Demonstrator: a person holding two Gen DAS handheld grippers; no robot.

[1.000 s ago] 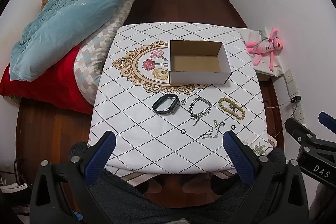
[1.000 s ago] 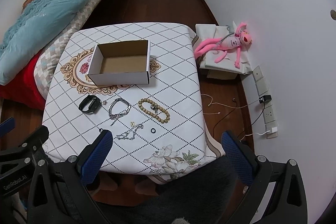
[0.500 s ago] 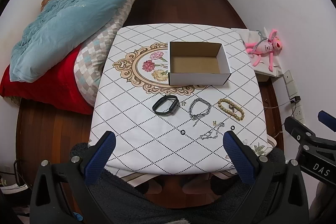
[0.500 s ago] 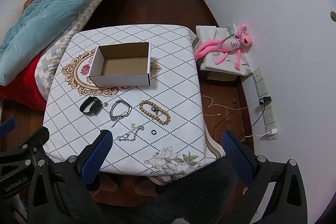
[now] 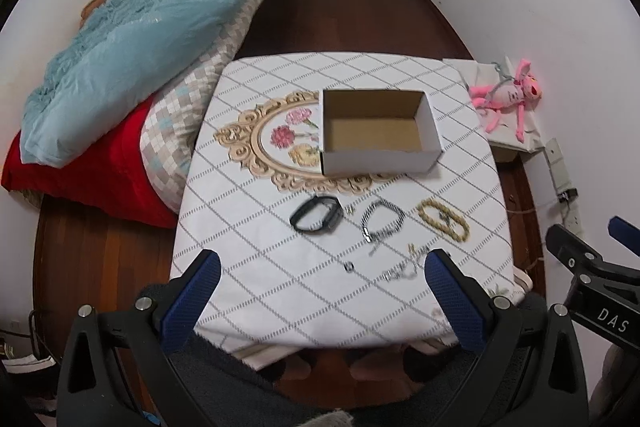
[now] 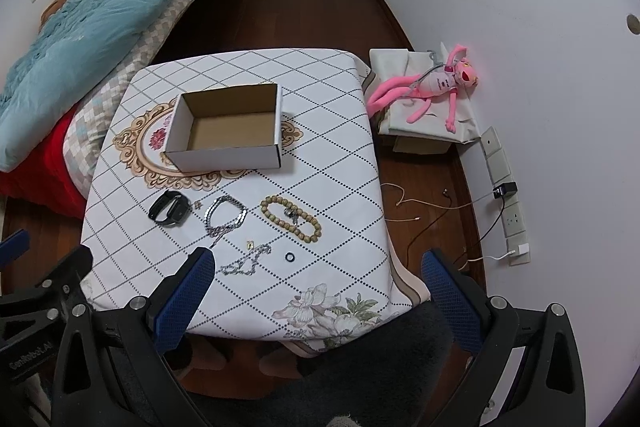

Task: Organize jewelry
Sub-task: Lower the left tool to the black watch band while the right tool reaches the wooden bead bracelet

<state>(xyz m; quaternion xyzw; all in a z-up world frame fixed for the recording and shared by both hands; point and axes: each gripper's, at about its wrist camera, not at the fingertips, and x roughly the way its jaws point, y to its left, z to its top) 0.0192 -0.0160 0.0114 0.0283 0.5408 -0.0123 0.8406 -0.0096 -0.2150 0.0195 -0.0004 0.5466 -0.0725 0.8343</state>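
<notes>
On the counter an open cardboard box is seen with only its bare floor inside. The jewelry lies in front of it: wristband, chain, bead bracelet, ring. Both grippers' fingers are held spread, pinching nothing.

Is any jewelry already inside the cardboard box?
No. The cardboard box shows only its bare brown floor; the beaded bracelet lies outside on the table.
</notes>
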